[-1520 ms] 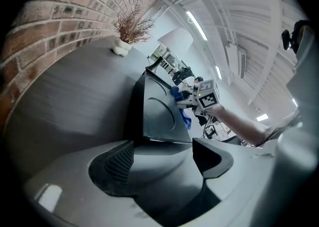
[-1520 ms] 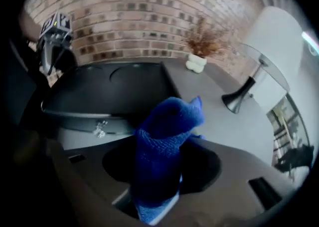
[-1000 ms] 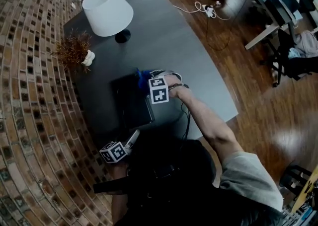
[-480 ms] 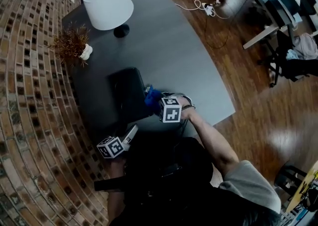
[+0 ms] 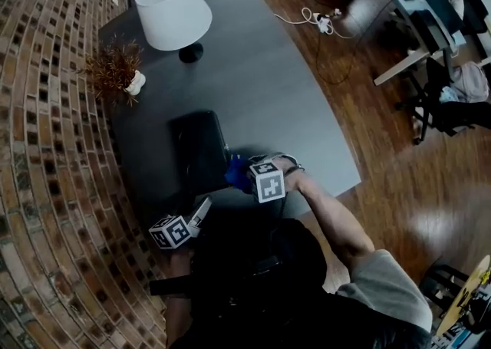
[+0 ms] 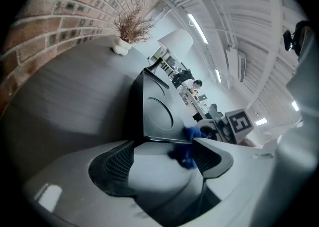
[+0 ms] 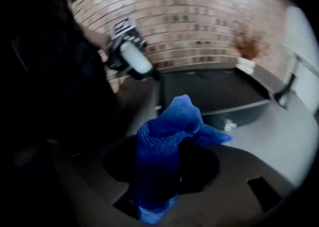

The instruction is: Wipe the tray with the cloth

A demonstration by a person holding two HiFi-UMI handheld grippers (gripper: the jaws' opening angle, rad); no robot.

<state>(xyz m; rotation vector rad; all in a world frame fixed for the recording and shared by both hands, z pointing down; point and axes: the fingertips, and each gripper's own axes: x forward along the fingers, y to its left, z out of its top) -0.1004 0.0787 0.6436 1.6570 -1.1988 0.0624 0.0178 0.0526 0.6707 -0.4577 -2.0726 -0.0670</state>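
Observation:
A black rectangular tray (image 5: 199, 148) lies on the grey table (image 5: 276, 87). My right gripper (image 5: 244, 174) is shut on a bunched blue cloth (image 5: 235, 171) at the tray's near right corner. In the right gripper view the cloth (image 7: 164, 141) stands up between the jaws, with the tray (image 7: 214, 91) beyond it. My left gripper (image 5: 205, 206) sits just short of the tray's near edge, jaws apart. In the left gripper view only bare table shows between the pads of the left gripper (image 6: 162, 153). The tray (image 6: 154, 113) and the cloth (image 6: 188, 147) lie just ahead.
A white lamp (image 5: 173, 11) and a dried plant in a small white vase (image 5: 115, 71) stand at the table's far left, by a brick wall (image 5: 46, 148). The table's edge runs close on the right. Cables (image 5: 318, 18), desks and chairs stand on the wooden floor beyond.
My right gripper has drawn the blue cloth along the tray's right side, from its far end to its near corner, toward the person. The left gripper has stayed put.

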